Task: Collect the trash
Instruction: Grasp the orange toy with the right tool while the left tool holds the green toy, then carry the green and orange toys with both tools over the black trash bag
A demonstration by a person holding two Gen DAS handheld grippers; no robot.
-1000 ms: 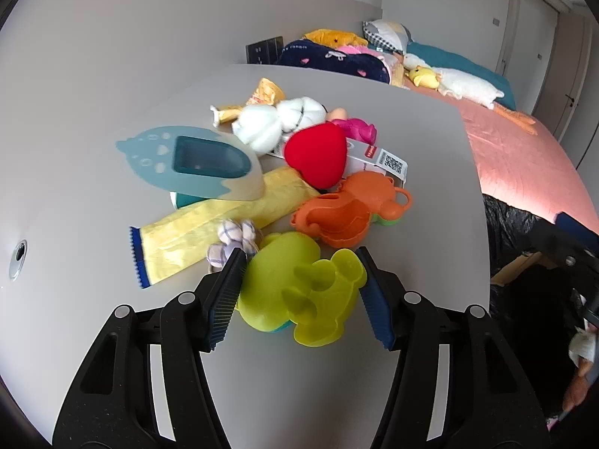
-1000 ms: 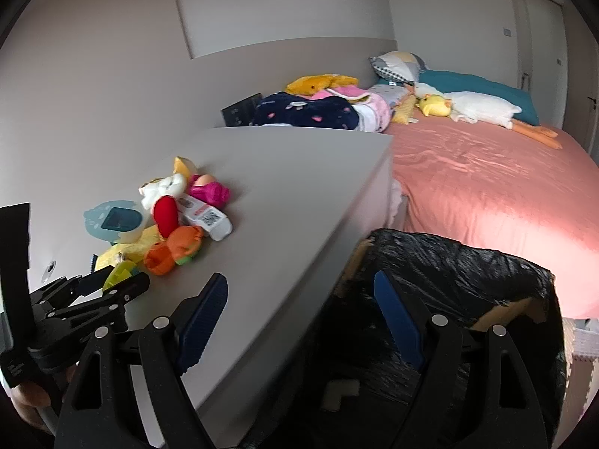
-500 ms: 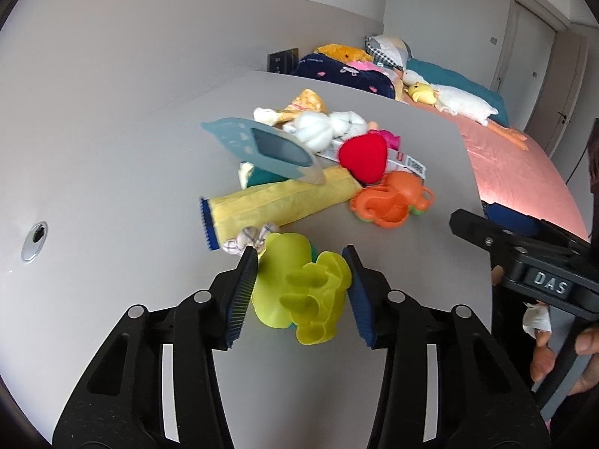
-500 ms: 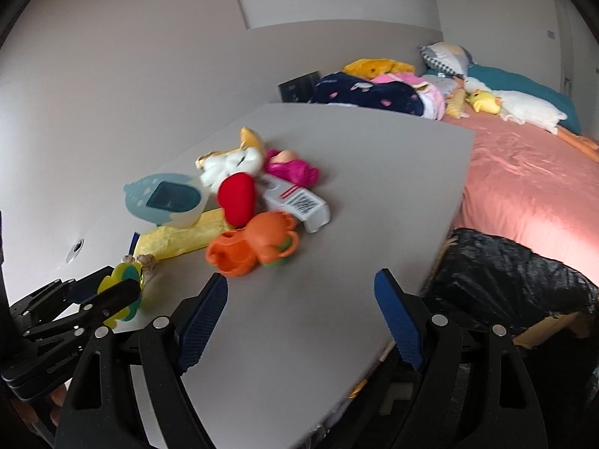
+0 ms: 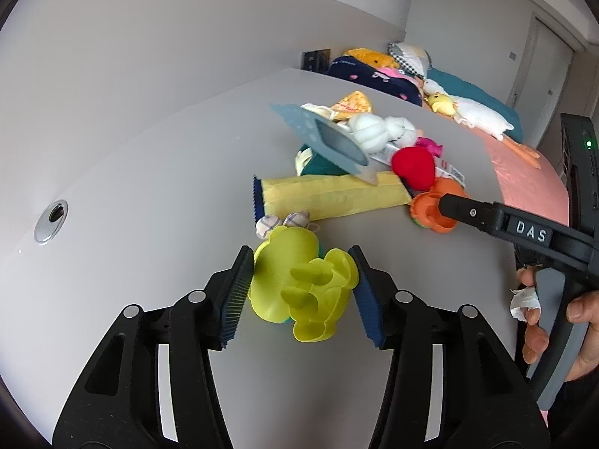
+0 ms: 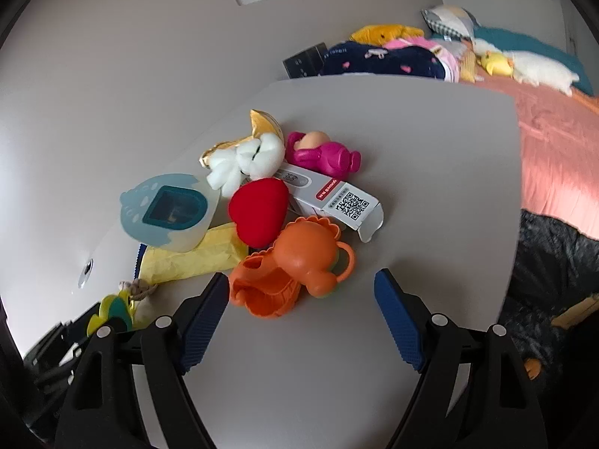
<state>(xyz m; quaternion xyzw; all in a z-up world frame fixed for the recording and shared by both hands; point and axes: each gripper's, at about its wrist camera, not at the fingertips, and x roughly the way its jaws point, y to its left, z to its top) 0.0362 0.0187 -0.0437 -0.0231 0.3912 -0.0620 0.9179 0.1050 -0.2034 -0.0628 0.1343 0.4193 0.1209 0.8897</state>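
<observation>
A yellow-green plastic toy (image 5: pixel 299 292) sits on the grey table (image 5: pixel 149 194) between the pads of my left gripper (image 5: pixel 299 295). The jaws are opening, and both pads still touch its sides. A yellow wrapper (image 5: pixel 329 196) lies just beyond it, next to a small knotted scrap (image 5: pixel 284 220). My right gripper (image 6: pixel 299 318) hangs open over the table, with an orange toy (image 6: pixel 299 265) just ahead of its fingertips and nothing between them. Behind that lie a white QR-code box (image 6: pixel 337 202), a gold wrapper (image 6: pixel 262 123) and a white wad (image 6: pixel 247 161).
A black trash bag (image 6: pixel 554 254) stands open off the table's right edge, before a pink bed (image 6: pixel 554 142). A red heart (image 6: pixel 258 209), a pink doll (image 6: pixel 322 155) and a blue-lidded tub (image 6: pixel 168 213) are in the pile. The hand on the right gripper holds a crumpled tissue (image 5: pixel 524 299).
The left jaws closed onto the yellow-green toy and drew it away from the orange toy. The right gripper swung from the trash bag to over the pile.
</observation>
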